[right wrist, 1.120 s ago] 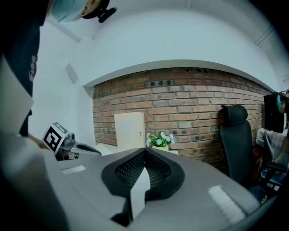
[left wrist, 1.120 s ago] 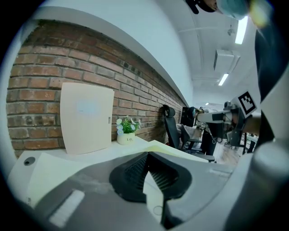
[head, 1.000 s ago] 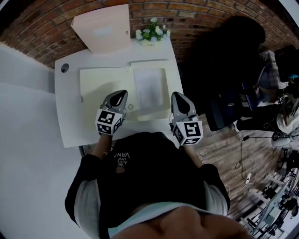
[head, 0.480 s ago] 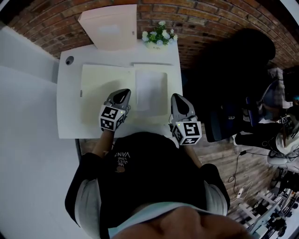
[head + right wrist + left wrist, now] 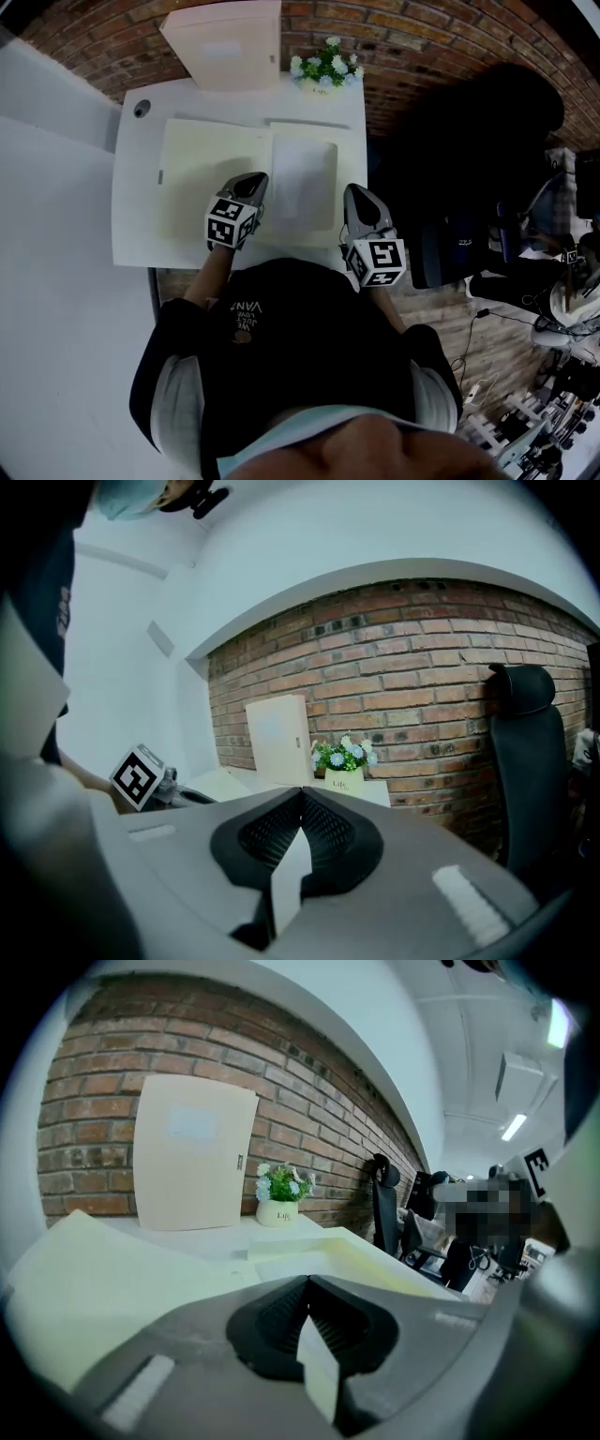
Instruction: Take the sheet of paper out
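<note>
Head view: left gripper (image 5: 249, 184) and right gripper (image 5: 357, 197), jaws pressed together, empty — sheet of paper (image 5: 303, 183) lies between them. Cream folder (image 5: 199, 173) beneath the left tip.

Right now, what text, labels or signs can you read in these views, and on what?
"Life": on the white flower pot by the brick wall.
"VAN": printed upside down on the person's black shirt; the smaller lines beside it are too small to read.
Pale label on the cream box: blurred, unreadable.
White print on the dark object beside the table: too small.
</note>
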Tool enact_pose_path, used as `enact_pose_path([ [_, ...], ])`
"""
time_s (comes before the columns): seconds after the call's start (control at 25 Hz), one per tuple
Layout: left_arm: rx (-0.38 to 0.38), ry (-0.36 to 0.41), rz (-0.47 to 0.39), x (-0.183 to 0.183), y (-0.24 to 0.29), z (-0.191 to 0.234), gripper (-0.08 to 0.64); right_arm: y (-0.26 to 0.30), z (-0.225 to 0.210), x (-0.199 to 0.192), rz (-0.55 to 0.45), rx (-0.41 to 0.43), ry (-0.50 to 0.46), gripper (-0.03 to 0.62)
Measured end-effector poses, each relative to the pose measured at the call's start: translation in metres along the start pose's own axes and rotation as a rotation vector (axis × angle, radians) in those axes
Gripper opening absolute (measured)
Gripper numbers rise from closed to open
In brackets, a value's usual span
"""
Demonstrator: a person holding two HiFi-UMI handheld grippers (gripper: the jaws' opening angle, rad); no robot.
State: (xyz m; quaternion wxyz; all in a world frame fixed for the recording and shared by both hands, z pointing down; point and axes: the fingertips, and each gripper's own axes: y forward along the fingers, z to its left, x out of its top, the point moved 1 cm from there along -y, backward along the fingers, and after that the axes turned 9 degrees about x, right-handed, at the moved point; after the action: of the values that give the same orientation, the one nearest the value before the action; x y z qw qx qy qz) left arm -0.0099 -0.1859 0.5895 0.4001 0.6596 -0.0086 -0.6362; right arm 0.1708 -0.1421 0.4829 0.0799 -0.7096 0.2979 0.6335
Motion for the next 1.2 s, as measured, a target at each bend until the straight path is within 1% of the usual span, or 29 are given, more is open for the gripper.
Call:
enact_pose_path([
  [0.16, -0.018, -0.03, 0.05, -0.007, 0.011, -0.005, 0.003, 0.002, -0.002, -0.002, 0.005, 0.009, 0.003, -0.002],
  [0.2, -0.026, -0.041, 0.062, -0.01, 0.014, -0.006, 0.022, 0.002, -0.002, -0.002, 0.006, 0.01, 0.003, -0.002],
  [0.28, -0.039, -0.064, 0.09, -0.016, 0.018, -0.009, 0.026, 0.002, -0.003, -0.002, 0.006, 0.01, 0.002, -0.002],
  [0.36, -0.045, -0.091, 0.119, -0.023, 0.023, -0.009, 0.057, 0.002, -0.003, -0.002, 0.004, 0.011, 0.001, -0.002],
  [0.4, -0.05, -0.111, 0.133, -0.026, 0.025, -0.009, 0.085, 0.001, -0.003, -0.002, 0.002, 0.012, 0.002, -0.001],
  [0.52, -0.074, -0.193, 0.18, -0.038, 0.032, -0.011, 0.16, 0.0, -0.002, -0.004, -0.002, 0.015, 0.012, -0.002],
  [0.6, -0.081, -0.232, 0.214, -0.044, 0.036, -0.01, 0.184, 0.0, -0.002, -0.004, -0.003, 0.016, 0.015, -0.002],
  [0.76, -0.076, -0.254, 0.269, -0.049, 0.038, -0.011, 0.218, -0.002, -0.004, -0.007, -0.002, 0.013, 0.014, -0.002],
  [0.84, -0.081, -0.259, 0.293, -0.052, 0.04, -0.012, 0.224, -0.003, -0.005, -0.006, -0.006, 0.008, 0.014, -0.002],
  [1.04, -0.097, -0.303, 0.358, -0.06, 0.046, -0.018, 0.224, -0.005, -0.01, -0.006, -0.008, 0.0, 0.02, -0.002],
  [1.12, -0.084, -0.338, 0.376, -0.064, 0.048, -0.016, 0.224, -0.006, -0.011, -0.007, -0.011, 0.002, 0.024, -0.002],
  [1.2, -0.075, -0.396, 0.381, -0.064, 0.049, -0.013, 0.224, -0.006, -0.012, -0.008, -0.013, 0.002, 0.028, -0.002],
])
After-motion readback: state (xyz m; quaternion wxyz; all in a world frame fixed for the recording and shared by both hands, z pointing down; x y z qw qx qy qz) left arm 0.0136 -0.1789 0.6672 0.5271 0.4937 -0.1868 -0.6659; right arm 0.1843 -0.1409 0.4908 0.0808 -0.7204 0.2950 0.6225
